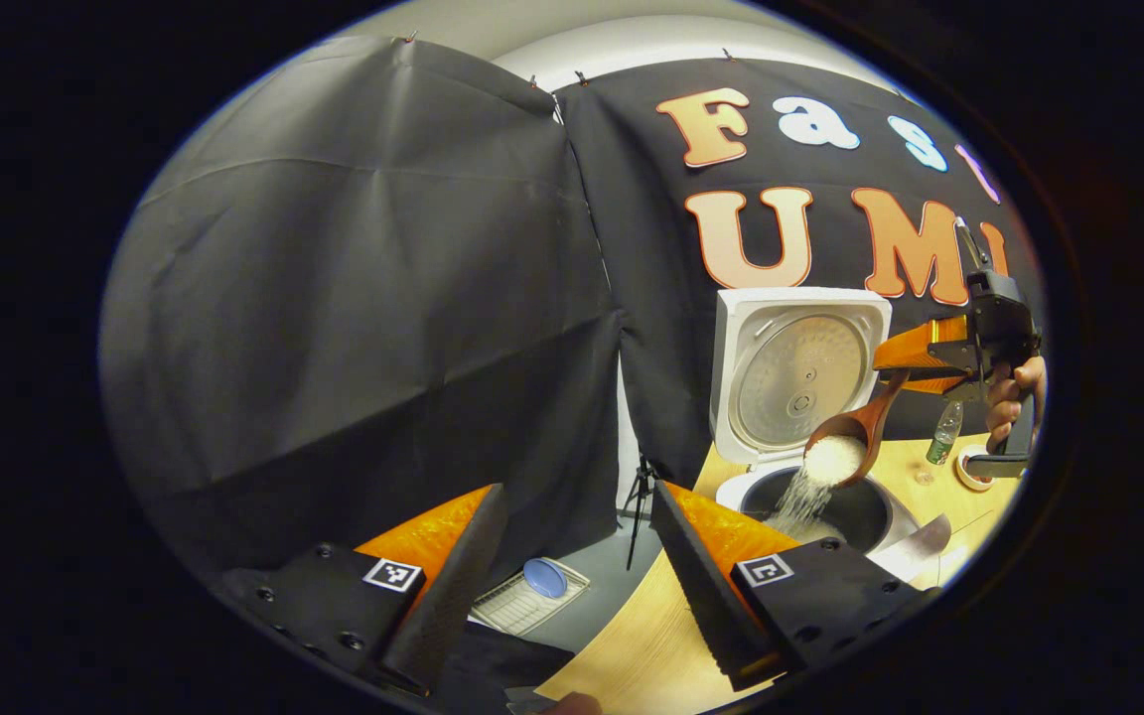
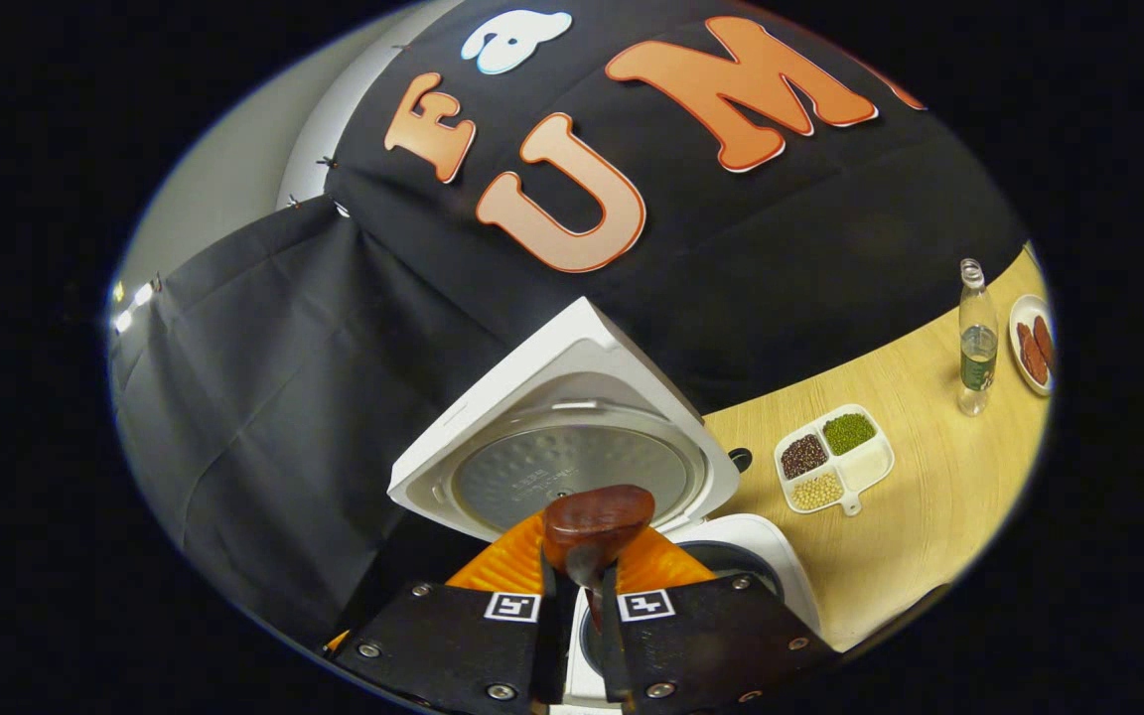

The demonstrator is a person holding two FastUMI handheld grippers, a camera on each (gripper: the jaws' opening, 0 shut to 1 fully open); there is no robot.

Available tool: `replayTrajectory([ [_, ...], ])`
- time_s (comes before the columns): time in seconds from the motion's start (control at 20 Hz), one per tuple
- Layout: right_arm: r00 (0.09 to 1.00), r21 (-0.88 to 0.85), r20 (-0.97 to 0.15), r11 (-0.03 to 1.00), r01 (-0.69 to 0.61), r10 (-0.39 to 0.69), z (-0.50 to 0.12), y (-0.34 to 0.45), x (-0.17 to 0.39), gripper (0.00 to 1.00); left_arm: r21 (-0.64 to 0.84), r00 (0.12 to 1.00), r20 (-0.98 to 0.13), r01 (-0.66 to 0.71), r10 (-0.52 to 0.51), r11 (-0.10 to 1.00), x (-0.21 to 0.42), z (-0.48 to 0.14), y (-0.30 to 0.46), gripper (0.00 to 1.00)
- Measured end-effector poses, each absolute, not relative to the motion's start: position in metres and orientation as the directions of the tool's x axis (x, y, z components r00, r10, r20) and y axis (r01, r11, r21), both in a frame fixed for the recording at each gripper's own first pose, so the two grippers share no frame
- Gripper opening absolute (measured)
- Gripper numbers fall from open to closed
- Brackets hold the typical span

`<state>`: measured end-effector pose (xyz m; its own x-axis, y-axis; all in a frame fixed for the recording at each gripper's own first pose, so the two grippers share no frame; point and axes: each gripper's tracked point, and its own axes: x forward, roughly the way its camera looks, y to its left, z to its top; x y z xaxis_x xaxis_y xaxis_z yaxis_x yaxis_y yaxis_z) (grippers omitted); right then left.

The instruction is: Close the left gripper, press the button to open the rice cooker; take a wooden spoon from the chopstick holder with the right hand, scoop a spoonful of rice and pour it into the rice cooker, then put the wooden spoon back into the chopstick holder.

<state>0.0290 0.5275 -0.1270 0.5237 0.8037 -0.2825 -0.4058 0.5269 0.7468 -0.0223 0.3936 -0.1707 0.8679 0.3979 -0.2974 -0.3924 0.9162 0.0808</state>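
- Left gripper view, nearest: left gripper (image 1: 572, 576) with jaws spread wide, nothing between them, held over the edge of the wooden surface (image 1: 632, 645).
- Beyond it: rice cooker (image 1: 810, 501) on the surface, lid (image 1: 798, 369) standing upright and open; dark inner pot exposed.
- Wooden spoon (image 1: 855, 437) tilted above the pot, bowl heaped with white rice (image 1: 815, 482); grains streaming down into the pot.
- Right gripper (image 1: 929, 362) with jaws pinching the spoon handle; a hand (image 1: 1014, 397) grips its body.
- Right gripper view: spoon's underside (image 2: 597, 521) sits just ahead of the jaws, cooker beneath.
- Farther on the surface: four-compartment dish (image 2: 835, 459) with dark beans, green beans, pale beans, and one white section; a bottle (image 2: 976, 338) partly filled; a small plate (image 2: 1032, 343) with brown pieces.
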Motion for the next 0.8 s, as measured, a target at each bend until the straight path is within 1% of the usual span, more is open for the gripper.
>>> replayTrajectory([
  [0.1, 0.529, 0.725, -0.281, 0.538, -0.429, 0.801, -0.1278, 0.5273, 0.0304, 0.14, 0.083, 0.867, -0.297, -0.395, 0.401, 0.915, -0.022, -0.1697, 0.3933, 0.95],
  [0.15, 0.528, 0.716, -0.282, 0.542, -0.44, 0.801, -0.1271, 0.5272, 0.029, 0.14, 0.084, 0.866, -0.297, -0.397, 0.403, 0.914, -0.022, -0.1697, 0.394, 0.99],
  [0.65, 0.531, 0.575, -0.258, 0.57, -0.587, 0.807, -0.1238, 0.5261, 0.0346, 0.14, 0.095, 0.869, -0.29, -0.391, 0.401, 0.915, -0.0223, -0.1653, 0.391, 0.99],
  [0.7, 0.532, 0.562, -0.255, 0.571, -0.598, 0.808, -0.1238, 0.5264, 0.0352, 0.14, 0.098, 0.869, -0.289, -0.391, 0.402, 0.915, -0.023, -0.1657, 0.3915, 0.95],
  [0.75, 0.528, 0.551, -0.252, 0.569, -0.611, 0.811, -0.1237, 0.5268, 0.0351, 0.14, 0.1, 0.869, -0.288, -0.391, 0.403, 0.915, -0.0228, -0.165, 0.3914, 0.99],
  [0.8, 0.526, 0.542, -0.251, 0.568, -0.619, 0.813, -0.1239, 0.5263, 0.0353, 0.14, 0.1, 0.869, -0.286, -0.391, 0.403, 0.915, -0.0225, -0.1645, 0.3914, 0.95],
])
